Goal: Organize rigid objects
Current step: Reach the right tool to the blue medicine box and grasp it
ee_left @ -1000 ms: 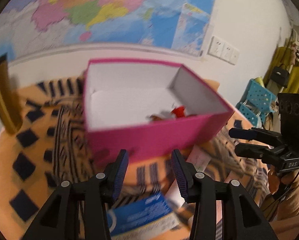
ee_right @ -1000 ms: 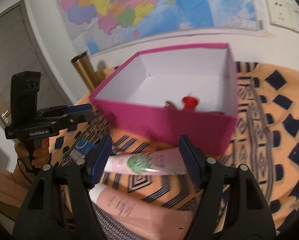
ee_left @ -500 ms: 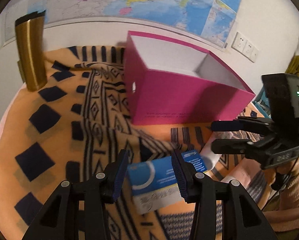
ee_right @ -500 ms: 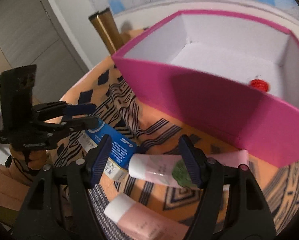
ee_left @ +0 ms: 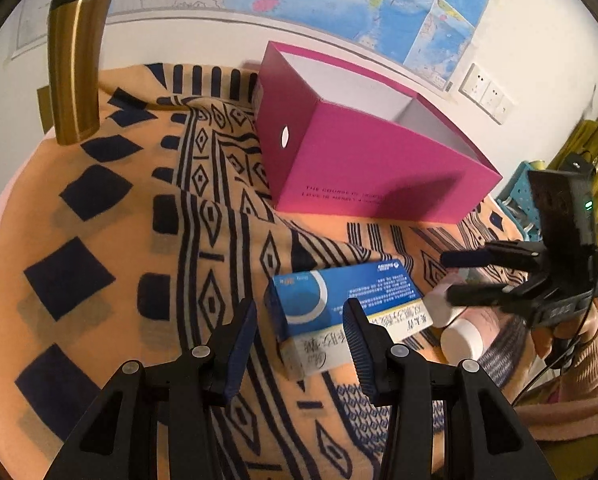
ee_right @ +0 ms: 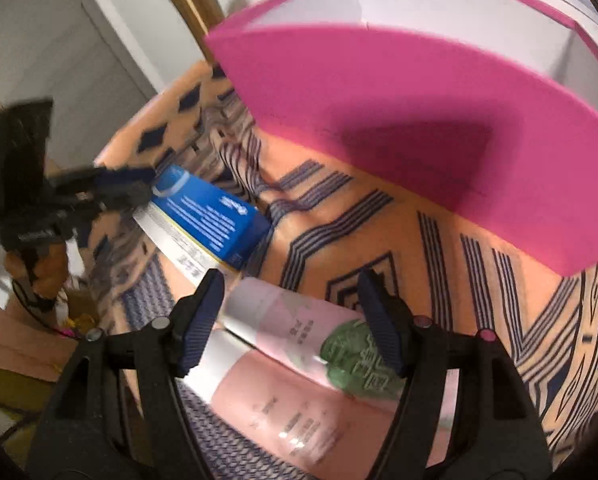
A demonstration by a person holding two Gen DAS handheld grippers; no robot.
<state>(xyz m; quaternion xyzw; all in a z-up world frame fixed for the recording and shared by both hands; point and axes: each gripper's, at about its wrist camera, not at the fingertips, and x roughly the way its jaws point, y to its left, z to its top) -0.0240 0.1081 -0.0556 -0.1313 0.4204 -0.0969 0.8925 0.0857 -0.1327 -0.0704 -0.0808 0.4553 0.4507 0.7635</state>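
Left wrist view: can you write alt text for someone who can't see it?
Open left tongs hover over a blue and white carton lying on an orange patterned cloth. Behind it stands an open pink box; the right tongs reach toward pink tubes at right.

Both the left gripper (ee_left: 301, 330) and right gripper (ee_right: 295, 316) hover low, jaws spread wide.

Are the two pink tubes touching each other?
Touching. The right wrist view shows the green-printed tube lying directly against the plain pink tube, no cloth between.
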